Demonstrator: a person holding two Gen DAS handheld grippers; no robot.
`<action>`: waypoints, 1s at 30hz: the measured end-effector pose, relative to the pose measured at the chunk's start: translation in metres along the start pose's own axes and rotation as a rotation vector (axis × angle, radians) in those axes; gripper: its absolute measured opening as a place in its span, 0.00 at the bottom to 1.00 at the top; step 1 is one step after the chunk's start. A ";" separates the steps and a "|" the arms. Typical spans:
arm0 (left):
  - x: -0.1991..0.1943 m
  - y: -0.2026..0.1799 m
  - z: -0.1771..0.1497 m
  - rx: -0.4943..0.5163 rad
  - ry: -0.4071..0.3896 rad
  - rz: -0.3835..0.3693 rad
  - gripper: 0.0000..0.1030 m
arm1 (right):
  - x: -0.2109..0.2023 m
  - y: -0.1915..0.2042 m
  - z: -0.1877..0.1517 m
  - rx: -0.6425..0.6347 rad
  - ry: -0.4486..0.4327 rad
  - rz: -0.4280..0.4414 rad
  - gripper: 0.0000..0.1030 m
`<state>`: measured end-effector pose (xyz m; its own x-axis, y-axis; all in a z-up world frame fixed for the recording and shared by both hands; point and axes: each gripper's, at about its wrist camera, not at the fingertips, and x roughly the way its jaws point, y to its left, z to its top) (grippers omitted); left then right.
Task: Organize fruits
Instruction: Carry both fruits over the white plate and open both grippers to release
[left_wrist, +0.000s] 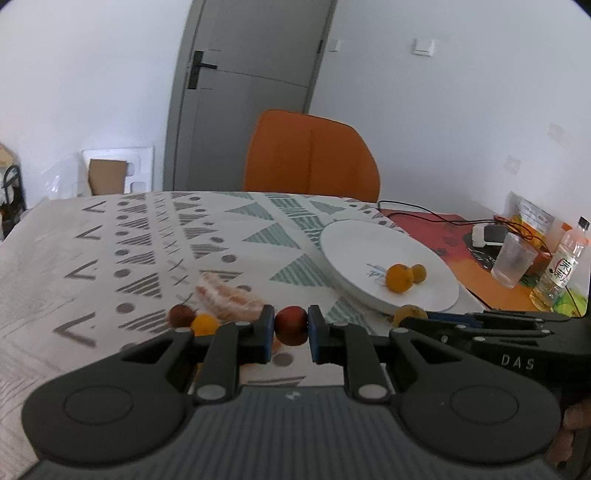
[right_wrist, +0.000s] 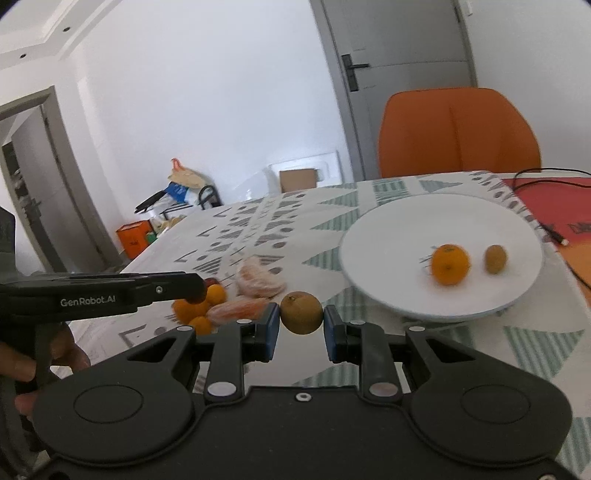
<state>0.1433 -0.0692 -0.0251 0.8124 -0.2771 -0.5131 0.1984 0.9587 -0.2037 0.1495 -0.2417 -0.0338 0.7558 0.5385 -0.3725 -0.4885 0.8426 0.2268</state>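
Fruit in both grips; left hand-held gripper (left_wrist: 291, 325) clamped on a small dark-red round fruit (left_wrist: 291, 324), pads pressing it from both sides, held above the patterned worktop (left_wrist: 110, 251); right hand-held gripper (right_wrist: 301, 314) clamped on a brownish-yellow round fruit (right_wrist: 301, 312), likewise off the cloth.

White plate (right_wrist: 406, 236) at 2 o'clock from the right gripper's tips; on it an orange (right_wrist: 450, 264) and, just beside it toward 3 o'clock, a smaller olive-brown fruit (right_wrist: 495, 259), the two apart.

Loose pile (right_wrist: 207, 306) of small orange fruits on the worktop at 9 o'clock from the right gripper's tips; peeled citrus segments in clear wrap (right_wrist: 260, 282) just behind at 11 o'clock; left wrist view shows another dark-red fruit (left_wrist: 181, 315) touching a small orange one (left_wrist: 204, 324) at 9 o'clock from the left tips.

Orange chair (left_wrist: 312, 155) at 12 o'clock beyond the far edge; plastic cup (left_wrist: 514, 264) and bottle (left_wrist: 559, 266) at 3 o'clock on a red mat (left_wrist: 424, 225); person's fingers (right_wrist: 22, 373) around the left gripper's handle.
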 end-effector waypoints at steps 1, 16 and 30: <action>0.002 -0.002 0.001 0.006 0.001 -0.004 0.17 | -0.001 -0.003 0.001 0.005 -0.004 -0.006 0.23; 0.043 -0.031 0.023 0.075 0.012 -0.061 0.17 | -0.003 -0.045 0.009 0.052 -0.038 -0.073 0.23; 0.083 -0.063 0.041 0.125 0.021 -0.111 0.17 | 0.002 -0.076 0.017 0.076 -0.050 -0.110 0.23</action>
<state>0.2210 -0.1495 -0.0205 0.7701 -0.3820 -0.5109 0.3544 0.9221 -0.1554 0.1955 -0.3043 -0.0368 0.8249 0.4408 -0.3538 -0.3680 0.8940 0.2556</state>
